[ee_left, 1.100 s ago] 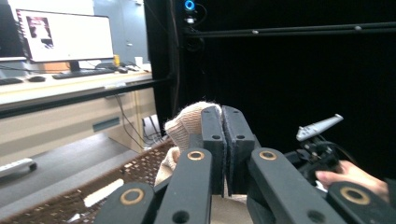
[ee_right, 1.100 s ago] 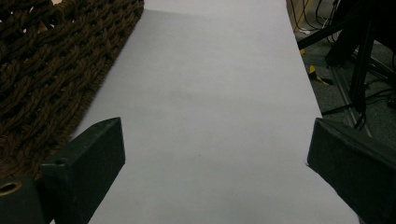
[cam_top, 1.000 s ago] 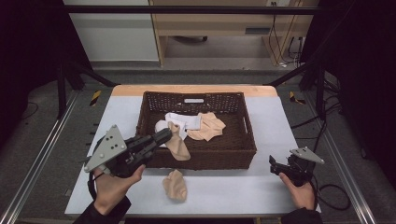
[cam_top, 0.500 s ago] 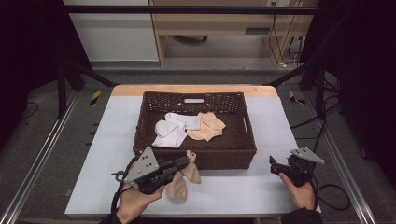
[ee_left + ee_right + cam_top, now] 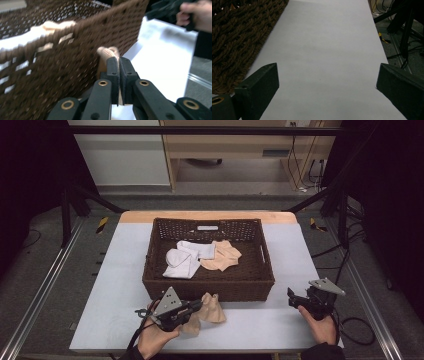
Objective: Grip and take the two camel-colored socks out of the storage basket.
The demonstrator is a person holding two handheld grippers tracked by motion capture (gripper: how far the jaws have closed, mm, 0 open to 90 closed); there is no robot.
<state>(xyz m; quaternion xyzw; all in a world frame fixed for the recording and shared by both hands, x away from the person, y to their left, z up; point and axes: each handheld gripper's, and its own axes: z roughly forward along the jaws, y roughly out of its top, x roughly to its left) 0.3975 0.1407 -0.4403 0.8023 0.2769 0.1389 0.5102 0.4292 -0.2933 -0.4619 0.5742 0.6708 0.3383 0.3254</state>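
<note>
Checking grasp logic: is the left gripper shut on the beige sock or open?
Shut on it. The left gripper has its jaws pinched on the beige sock, in front of the basket.

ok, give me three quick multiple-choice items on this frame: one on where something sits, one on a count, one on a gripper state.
1. Where is the beige sock that the left gripper has hold of?
A. inside the basket
B. on the table just in front of the basket's near wall
C. on the floor

2. How many socks lie inside the wicker basket?
A. two
B. four
C. none

3. How do the right gripper's jaws stand?
A. clamped on a sock
B. shut on nothing
C. wide open with only bare table between them

Answers:
1 B: in the high view the sock lies on the white table against the basket's front wall.
2 A: one white sock and one beige sock in the basket show inside.
3 C: the right gripper view shows the two jaws far apart over bare tabletop.
</note>
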